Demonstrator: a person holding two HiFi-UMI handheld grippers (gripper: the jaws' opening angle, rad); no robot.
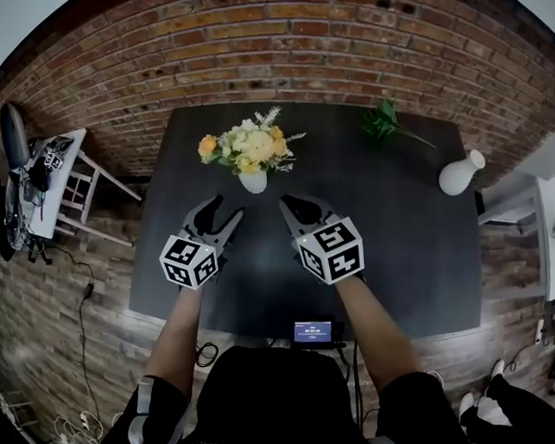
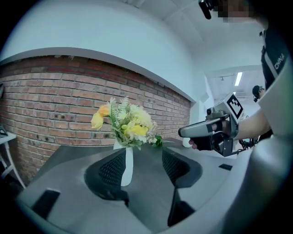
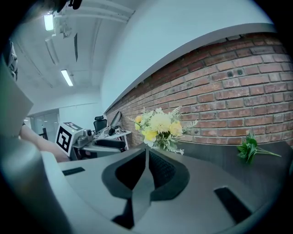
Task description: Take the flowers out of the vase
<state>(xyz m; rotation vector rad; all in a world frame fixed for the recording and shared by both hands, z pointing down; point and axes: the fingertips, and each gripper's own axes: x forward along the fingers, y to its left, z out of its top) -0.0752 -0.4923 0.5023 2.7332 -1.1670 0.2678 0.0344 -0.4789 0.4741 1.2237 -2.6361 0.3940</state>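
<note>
A bunch of yellow and white flowers [image 1: 248, 145] stands in a small white vase [image 1: 253, 181] at the back middle of the dark table [image 1: 399, 247]. My left gripper [image 1: 225, 210] hovers just short of the vase, to its front left, open with nothing between its fingers. In the left gripper view the vase [image 2: 127, 164] and flowers [image 2: 126, 123] show beyond the gap between the jaws [image 2: 144, 167]. My right gripper [image 1: 288, 205] is shut and empty, front right of the vase. The right gripper view shows the flowers [image 3: 160, 125] ahead of the shut gripper [image 3: 147, 157].
A loose green sprig [image 1: 384, 123] lies at the table's back right, also in the right gripper view [image 3: 249, 148]. A second white vase [image 1: 460, 172] stands at the right edge. A brick wall runs behind the table. A small side table with gear [image 1: 48, 177] is on the left.
</note>
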